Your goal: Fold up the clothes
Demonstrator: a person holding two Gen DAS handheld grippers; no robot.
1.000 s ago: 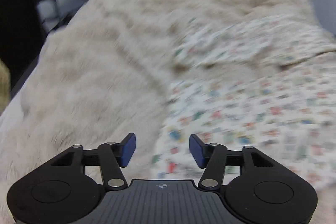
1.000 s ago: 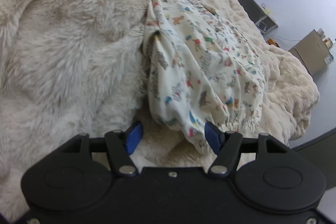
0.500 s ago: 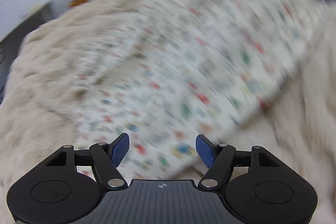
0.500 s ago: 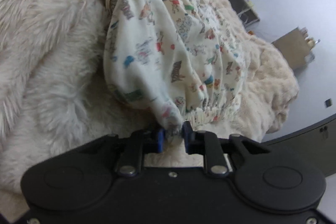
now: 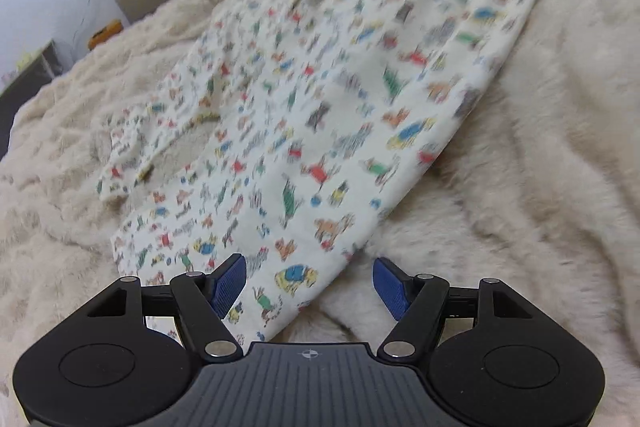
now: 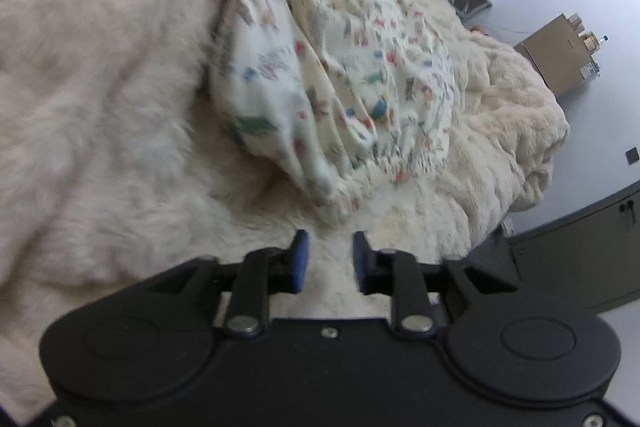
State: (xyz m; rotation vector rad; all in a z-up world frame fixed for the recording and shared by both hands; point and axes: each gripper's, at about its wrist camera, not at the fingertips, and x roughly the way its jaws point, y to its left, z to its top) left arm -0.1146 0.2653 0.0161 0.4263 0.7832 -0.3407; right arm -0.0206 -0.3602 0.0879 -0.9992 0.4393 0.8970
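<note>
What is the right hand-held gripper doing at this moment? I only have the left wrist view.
Observer: The right hand-held gripper is open and holds nothing; only the fur blanket shows between its fingers.
Operator: Where is the printed garment relative to it?
Observer: The printed garment lies just ahead of it, and the corner of the gathered hem points at the gripper without touching it.
Operator: Does the garment lie flat on that side?
Observer: No. It is bunched there, with a raised fold running along the left edge as the right wrist view shows it.
</note>
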